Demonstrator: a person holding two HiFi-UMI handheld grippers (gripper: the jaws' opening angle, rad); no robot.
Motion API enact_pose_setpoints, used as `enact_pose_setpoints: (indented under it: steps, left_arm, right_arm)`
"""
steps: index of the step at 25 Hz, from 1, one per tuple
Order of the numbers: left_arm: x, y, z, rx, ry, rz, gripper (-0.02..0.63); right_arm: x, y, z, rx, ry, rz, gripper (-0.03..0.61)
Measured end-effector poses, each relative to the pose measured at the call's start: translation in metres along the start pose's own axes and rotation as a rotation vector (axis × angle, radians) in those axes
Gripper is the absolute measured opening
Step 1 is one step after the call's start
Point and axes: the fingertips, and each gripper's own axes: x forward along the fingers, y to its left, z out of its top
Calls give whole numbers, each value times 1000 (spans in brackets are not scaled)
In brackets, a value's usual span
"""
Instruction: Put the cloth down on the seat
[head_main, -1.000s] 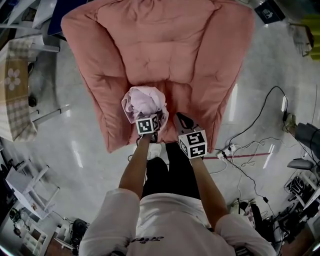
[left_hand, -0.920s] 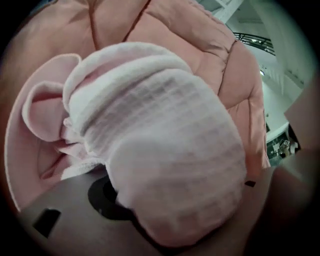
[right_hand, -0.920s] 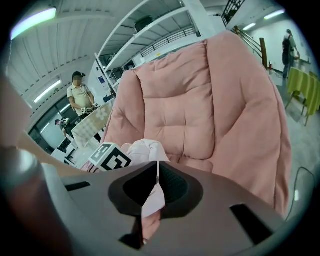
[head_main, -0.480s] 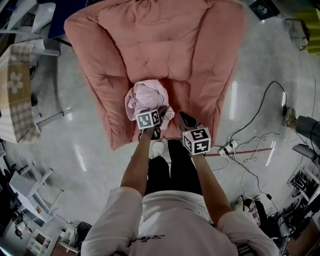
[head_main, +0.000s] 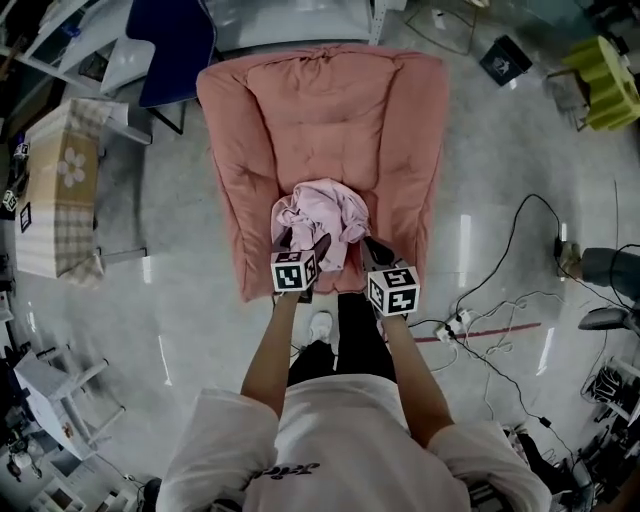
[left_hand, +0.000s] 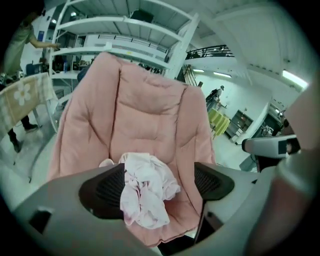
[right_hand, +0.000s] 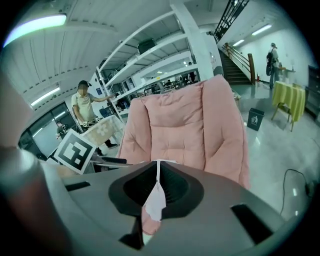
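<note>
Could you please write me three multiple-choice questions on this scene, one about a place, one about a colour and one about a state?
1. Where does the cloth lie?
A. on the floor
B. on the seat of the armchair
C. draped over the top of the backrest

2. What colour is the armchair?
A. pink
B. blue
C. green

3. How do the jaws of the left gripper stand?
A. pressed together with nothing between them
B. clamped on the cloth
C. wide apart

Key: B, as the head view shows the crumpled cloth resting on the seat cushion; A, as the upholstery is pink in every view; C, as the left gripper view shows its two pads far apart with the cloth lying on the seat beyond them.
</note>
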Motion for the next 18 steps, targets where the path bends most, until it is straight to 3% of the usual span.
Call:
enact_pose_setpoints:
  steps: [6, 14, 18]
  left_arm:
    - [-79, -35, 46, 133, -181, -13, 423]
    - [-180, -68, 82, 246, -415, 5, 206]
    - [-230, -84, 106, 272, -530, -13, 145]
  right_arm:
    - [-52, 35, 29, -86, -162, -46, 15]
    - [-116, 97, 71, -162, -342, -54, 15]
    - [-140, 115, 99, -208, -415, -90, 15]
